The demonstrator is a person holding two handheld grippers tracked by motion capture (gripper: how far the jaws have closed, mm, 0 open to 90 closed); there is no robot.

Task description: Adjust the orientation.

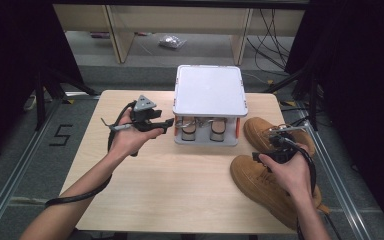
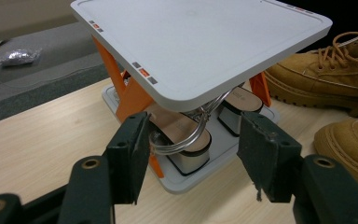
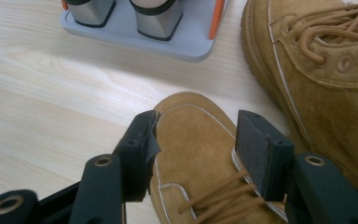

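A: Where's the left gripper (image 1: pixel 169 122)?

B: Held over the table (image 1: pixel 180 190), just left of the rack (image 1: pixel 209 90); in its own view the jaws stand apart with nothing pinched between them, the pads (image 2: pixel 135 154) bare; beyond them sit the sandals (image 2: pixel 182 140) on the rack's lower shelf, under its white top.

A: And the sandals, how do they lie?

B: Side by side on the grey base, block heels toward the person; a metallic strap loops over the nearer one; orange struts hold the top above them.

A: The right gripper (image 3: pixel 193 149)?

B: Over the near boot (image 1: pixel 265 185) at the right of the table; its jaws straddle the toe, open; the pads (image 3: pixel 256 149) sit beside the suede, but whether they touch it I cannot tell; it is not clamped.

A: The other boot (image 1: pixel 265 132)?

B: Just behind the near one, close by the rack's right side; both tan, laced, lying on the table.
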